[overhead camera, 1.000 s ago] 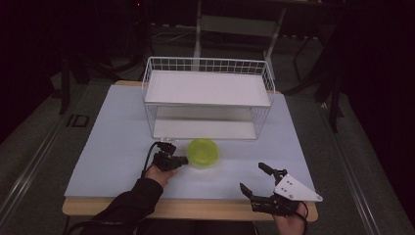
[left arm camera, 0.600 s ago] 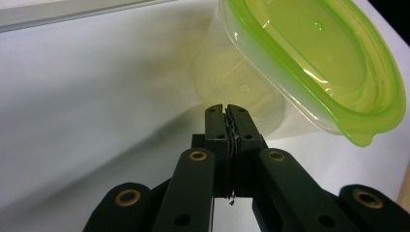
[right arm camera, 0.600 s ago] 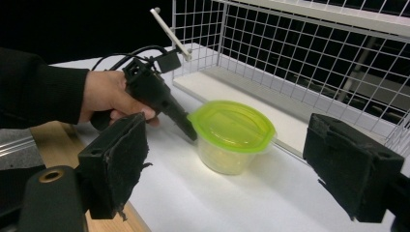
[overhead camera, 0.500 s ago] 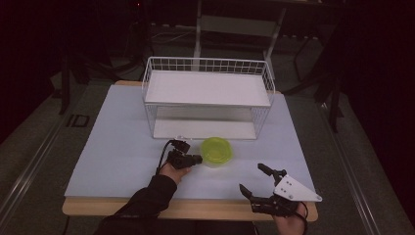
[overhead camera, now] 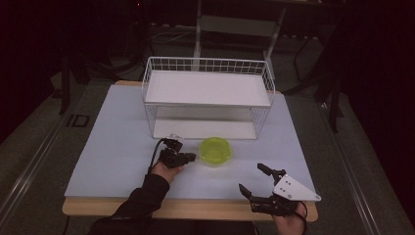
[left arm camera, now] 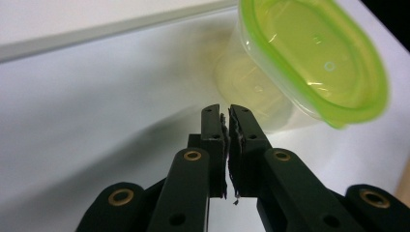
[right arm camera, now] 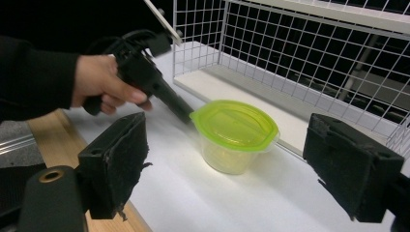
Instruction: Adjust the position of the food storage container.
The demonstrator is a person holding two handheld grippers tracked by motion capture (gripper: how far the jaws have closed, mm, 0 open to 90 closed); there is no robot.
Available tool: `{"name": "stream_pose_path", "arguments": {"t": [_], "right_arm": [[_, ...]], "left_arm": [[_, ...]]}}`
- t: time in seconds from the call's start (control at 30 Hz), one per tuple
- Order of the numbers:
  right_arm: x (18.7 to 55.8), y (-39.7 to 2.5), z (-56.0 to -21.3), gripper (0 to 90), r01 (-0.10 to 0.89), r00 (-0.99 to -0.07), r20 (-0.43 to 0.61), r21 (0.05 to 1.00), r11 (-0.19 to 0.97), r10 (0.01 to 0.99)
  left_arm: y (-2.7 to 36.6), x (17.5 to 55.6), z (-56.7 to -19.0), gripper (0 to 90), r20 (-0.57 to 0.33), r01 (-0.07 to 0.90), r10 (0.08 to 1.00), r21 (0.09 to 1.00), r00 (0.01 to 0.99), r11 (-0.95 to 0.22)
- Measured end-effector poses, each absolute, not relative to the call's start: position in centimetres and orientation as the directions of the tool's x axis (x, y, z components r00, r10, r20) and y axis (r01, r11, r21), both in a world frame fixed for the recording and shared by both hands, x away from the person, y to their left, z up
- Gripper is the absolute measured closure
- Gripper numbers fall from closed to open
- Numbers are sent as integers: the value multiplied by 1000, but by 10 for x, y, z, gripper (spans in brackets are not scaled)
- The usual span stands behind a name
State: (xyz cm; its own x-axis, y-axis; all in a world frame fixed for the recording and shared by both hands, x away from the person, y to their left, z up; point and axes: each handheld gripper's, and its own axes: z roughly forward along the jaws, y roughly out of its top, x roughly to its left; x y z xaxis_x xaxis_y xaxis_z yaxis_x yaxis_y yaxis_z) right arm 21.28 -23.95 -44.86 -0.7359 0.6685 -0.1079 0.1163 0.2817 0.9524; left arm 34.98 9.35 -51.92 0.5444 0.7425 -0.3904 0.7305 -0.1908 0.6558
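Observation:
A clear plastic tub with a lime-green lid (overhead camera: 216, 151) (left arm camera: 309, 58) (right arm camera: 234, 128) stands upright on the white table top, just in front of the wire rack. My left gripper (overhead camera: 192, 156) (left arm camera: 225, 108) is shut with nothing between its jaws. Its tips are at the tub's left side, at or just off the lid's rim; the right gripper view shows this gripper (right arm camera: 183, 112) reaching the lid edge. My right gripper (overhead camera: 250, 177) (right arm camera: 237, 164) is open near the table's front edge, facing the tub from a distance.
A white wire rack (overhead camera: 208, 90) (right arm camera: 309, 53) with a shelf on top and a low white base stands behind the tub. The white mat (overhead camera: 112, 142) covers a wooden table (overhead camera: 195, 209), with dark floor around it.
My left gripper moved right, and the tub slid a little to the right in front of it; both then held about still. The right gripper has not moved.

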Motion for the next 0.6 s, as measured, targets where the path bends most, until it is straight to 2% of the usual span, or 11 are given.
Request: {"name": "stream_pose_path", "arguments": {"t": [0.2, 0.27, 0.6], "right_arm": [[214, -239, -449, 159, 120, -735, -106, 952, 283, 670], [214, -239, -449, 158, 120, -735, -108, 951, 286, 670], [215, -238, -450, 158, 129, -734, -108, 947, 293, 671]], "left_arm": [[119, 332, -494, 825, -348, 696, 759, 693, 550, -187], [128, 325, -484, 780, -341, 680, 758, 711, 556, -179], [154, 288, -460, 357, -301, 583, 685, 782, 663, -221]]}}
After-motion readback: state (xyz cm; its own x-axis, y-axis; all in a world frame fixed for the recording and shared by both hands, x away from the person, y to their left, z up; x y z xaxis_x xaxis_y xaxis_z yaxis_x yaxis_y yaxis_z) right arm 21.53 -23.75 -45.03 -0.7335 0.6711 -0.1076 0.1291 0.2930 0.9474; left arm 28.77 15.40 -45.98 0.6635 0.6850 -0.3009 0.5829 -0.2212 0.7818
